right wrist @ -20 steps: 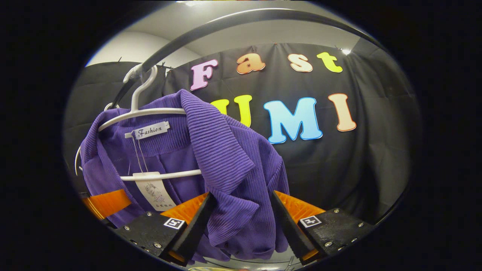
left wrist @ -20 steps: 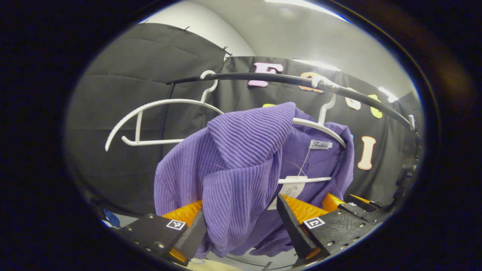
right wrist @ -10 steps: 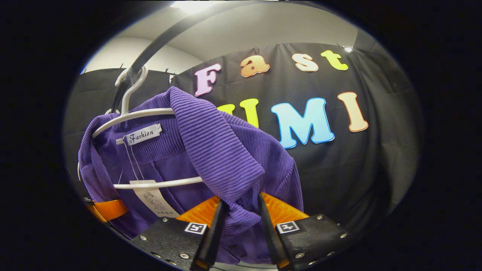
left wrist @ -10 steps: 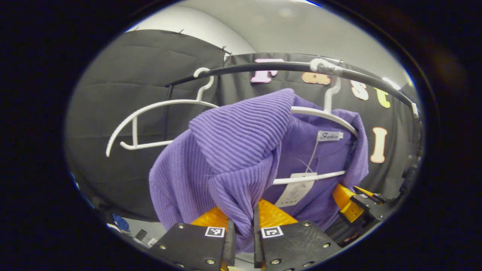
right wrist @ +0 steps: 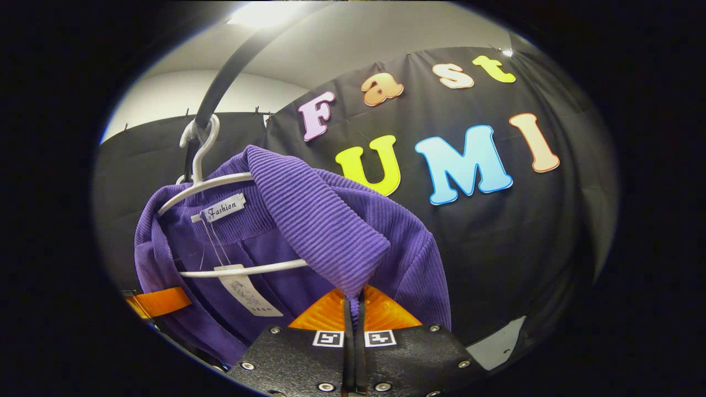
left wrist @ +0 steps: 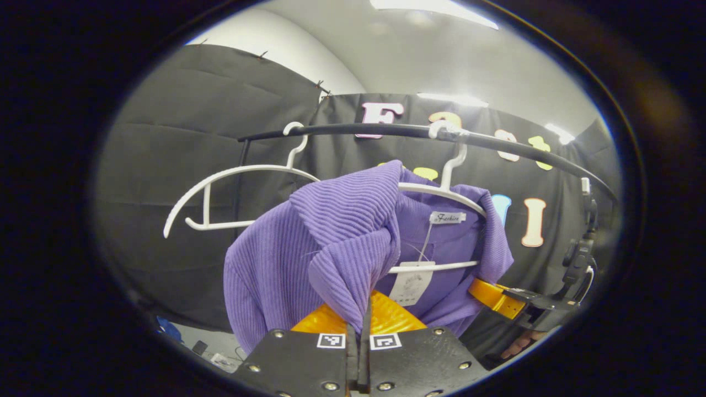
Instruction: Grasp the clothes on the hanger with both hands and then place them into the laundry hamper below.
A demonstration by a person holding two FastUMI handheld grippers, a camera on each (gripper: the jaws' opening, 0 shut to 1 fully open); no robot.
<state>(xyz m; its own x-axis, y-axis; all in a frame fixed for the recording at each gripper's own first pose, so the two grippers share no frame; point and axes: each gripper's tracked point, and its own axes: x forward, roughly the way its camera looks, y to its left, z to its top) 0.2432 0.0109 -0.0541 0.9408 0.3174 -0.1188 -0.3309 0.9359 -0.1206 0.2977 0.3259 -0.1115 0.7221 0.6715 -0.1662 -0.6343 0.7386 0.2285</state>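
A purple ribbed sweater (left wrist: 353, 231) hangs on a white hanger (left wrist: 441, 190) whose hook sits over a dark curved rail (left wrist: 353, 129). In the left gripper view, the left gripper (left wrist: 364, 325) has its jaws pressed together on a fold of the sweater's near shoulder, the knit bunched between them. A second, bare white hanger (left wrist: 231, 182) hangs on the same rail, just beside the sweater. A paper tag (left wrist: 411, 284) dangles on a thread inside the collar, below a sewn label.

In the right gripper view, the right gripper (right wrist: 353, 309) pinches the sweater's other shoulder, its jaws drawn tight on a flap of the ribbed knit. The same gripper appears farther off at the lower right of the left gripper view, with part of a hand (left wrist: 515, 344) beneath it.

Black cloth (left wrist: 182, 138) lines the booth walls behind the rail, pinned along its top edge. Above it are a pale wall and ceiling (left wrist: 441, 49) with a bright strip light (left wrist: 436, 5). A patch of pale floor (right wrist: 499, 344) shows low down in the right gripper view.
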